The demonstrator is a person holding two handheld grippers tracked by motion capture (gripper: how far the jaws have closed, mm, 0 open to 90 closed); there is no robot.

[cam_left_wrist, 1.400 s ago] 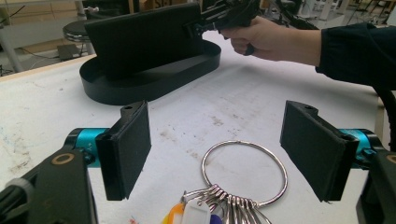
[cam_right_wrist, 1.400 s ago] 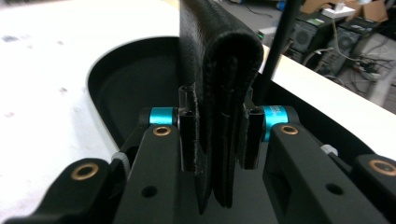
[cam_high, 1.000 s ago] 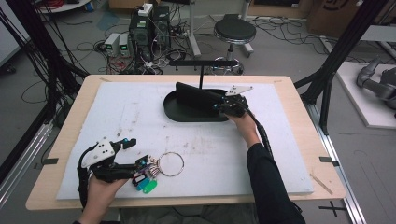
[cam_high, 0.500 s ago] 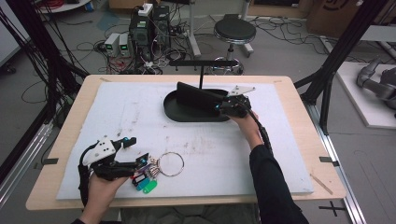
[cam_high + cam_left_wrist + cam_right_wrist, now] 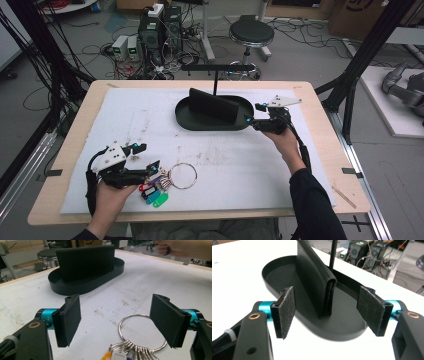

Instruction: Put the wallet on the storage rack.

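In the left gripper view the key ring (image 5: 142,332) is cut off by the bottom edge, so the keys and tags (image 5: 125,352) (bunched at its lower side) show in part. In the right gripper view the upright black panel (image 5: 315,277) hides the tray (image 5: 348,323) floor behind it, and the top edge crops the post (image 5: 333,253).

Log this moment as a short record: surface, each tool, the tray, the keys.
surface: white mat on a wooden table
left tool: open, beside the key ring
right tool: jaws just opened, apart from the black wallet
tray: black oval, wallet upright inside
keys: ring with coloured tags flat on the mat
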